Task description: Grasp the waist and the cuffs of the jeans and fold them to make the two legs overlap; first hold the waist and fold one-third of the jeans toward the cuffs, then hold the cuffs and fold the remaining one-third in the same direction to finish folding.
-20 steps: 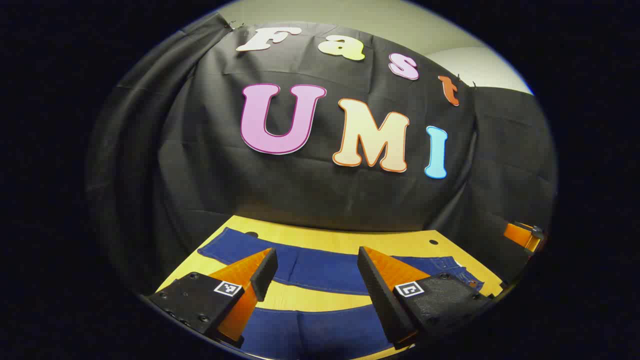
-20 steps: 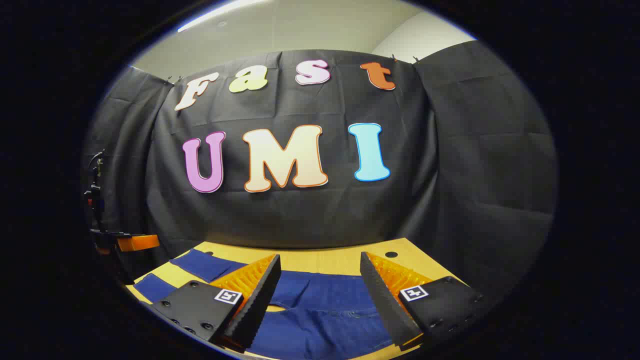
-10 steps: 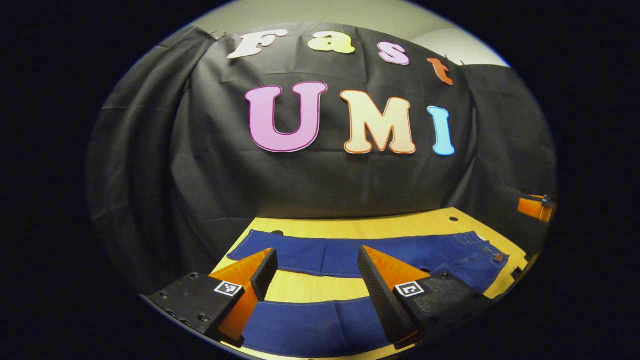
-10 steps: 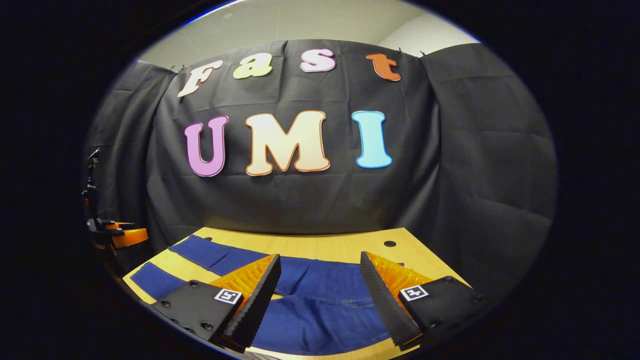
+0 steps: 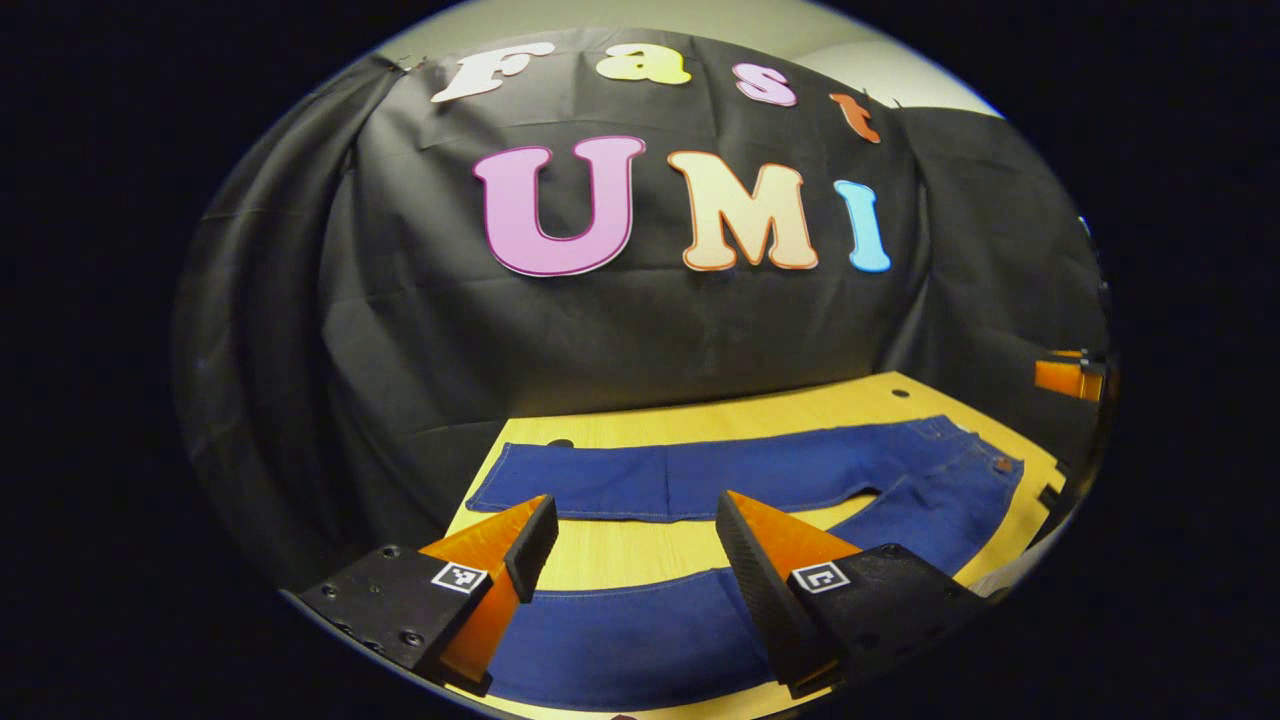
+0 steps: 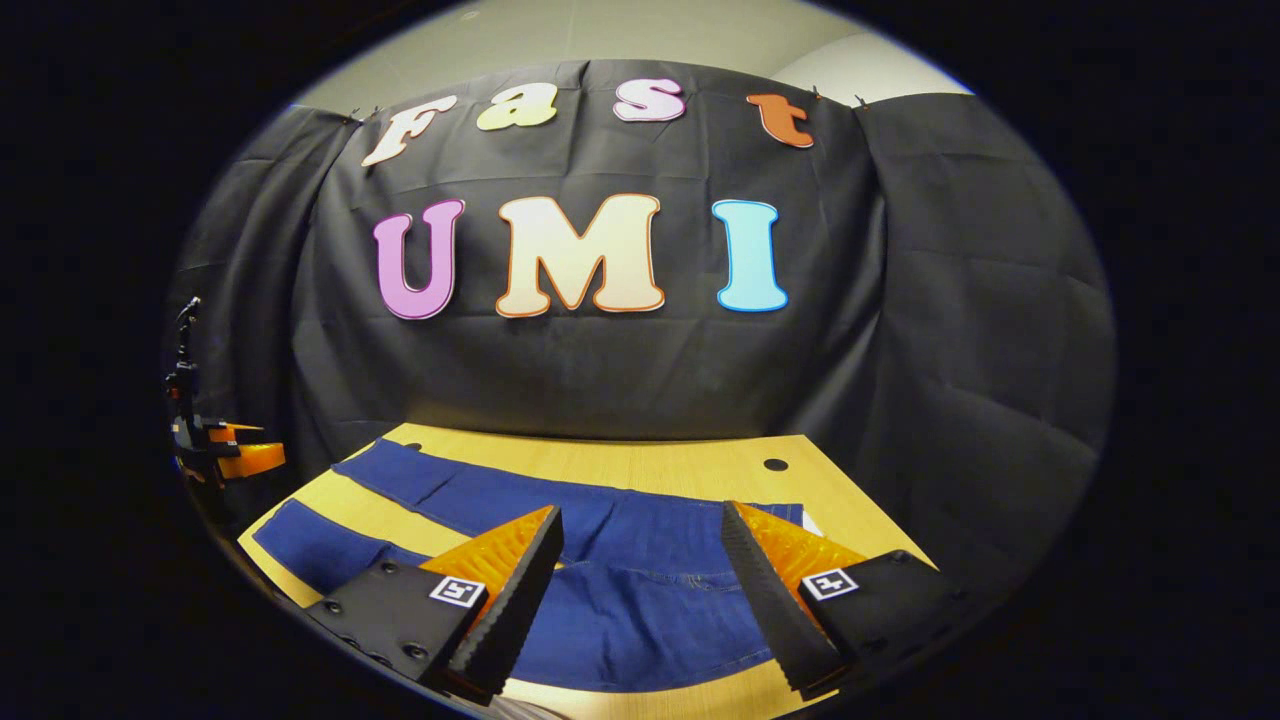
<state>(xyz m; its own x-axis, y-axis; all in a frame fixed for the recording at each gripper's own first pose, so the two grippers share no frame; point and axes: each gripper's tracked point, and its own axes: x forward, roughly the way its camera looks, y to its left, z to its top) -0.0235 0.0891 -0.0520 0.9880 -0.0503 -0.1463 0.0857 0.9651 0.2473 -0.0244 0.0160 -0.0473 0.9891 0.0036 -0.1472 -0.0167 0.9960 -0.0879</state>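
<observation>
While one pair of jeans (image 5: 720,480) is lying spread flat on the yellow counter (image 5: 640,550), two grippers are hovering above it, each with its two fingers spread wide and holding nothing. Both legs are lying apart, with a strip of bare counter showing between them.

Through the left gripper view, the left gripper (image 5: 635,530) is hanging over the near leg toward the cuff end, and the whole length of the garment is showing: two cuffs at the left, the waist (image 5: 985,465) at the far right. Part of the other gripper is peeking in at the right edge.

Through the right gripper view, the right gripper (image 6: 640,540) is hanging over the hip area of the jeans (image 6: 650,590), with the legs running off to the left across the counter (image 6: 690,465). Two round holes are showing near the counter's back edge, one (image 6: 775,465) at the right. Part of the left gripper is showing at the far left edge.
</observation>
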